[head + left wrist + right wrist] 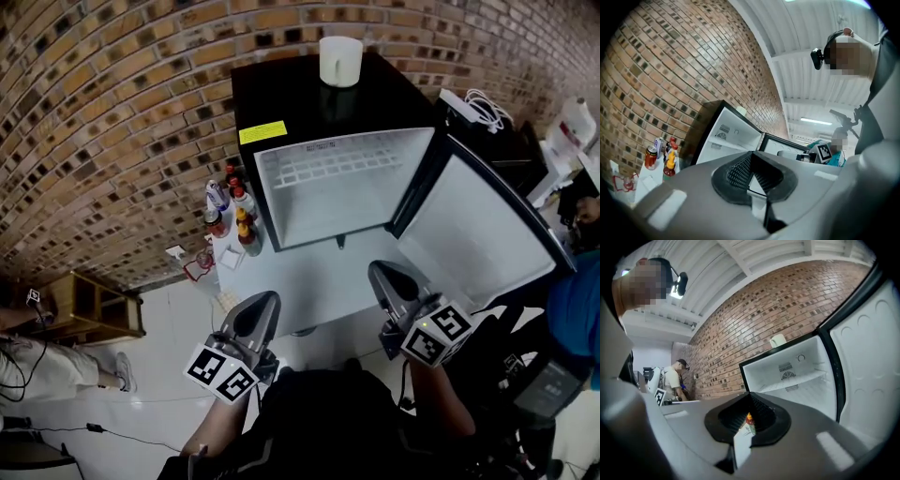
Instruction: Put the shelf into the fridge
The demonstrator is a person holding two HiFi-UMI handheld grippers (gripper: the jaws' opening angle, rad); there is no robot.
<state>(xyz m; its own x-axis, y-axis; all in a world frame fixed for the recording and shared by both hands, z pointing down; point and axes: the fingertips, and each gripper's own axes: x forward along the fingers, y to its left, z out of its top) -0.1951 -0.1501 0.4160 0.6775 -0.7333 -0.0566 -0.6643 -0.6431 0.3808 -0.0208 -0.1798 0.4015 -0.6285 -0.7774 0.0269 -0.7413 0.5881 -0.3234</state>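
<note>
Head view showed the black fridge [281,98] with its door [478,234] swung open to the right. The white wire shelf [323,167] lay inside the fridge, high under its ceiling. A white cup [340,61] stood on top of the fridge, and bottles [239,220] stood just beside its left wall. In front of the fridge, the left gripper [270,298] and the right gripper [377,268] were both closed, with nothing between the jaws. Only the right gripper view showed the vent [787,375] on the fridge's back wall (the head view looked too steeply for that).
</note>
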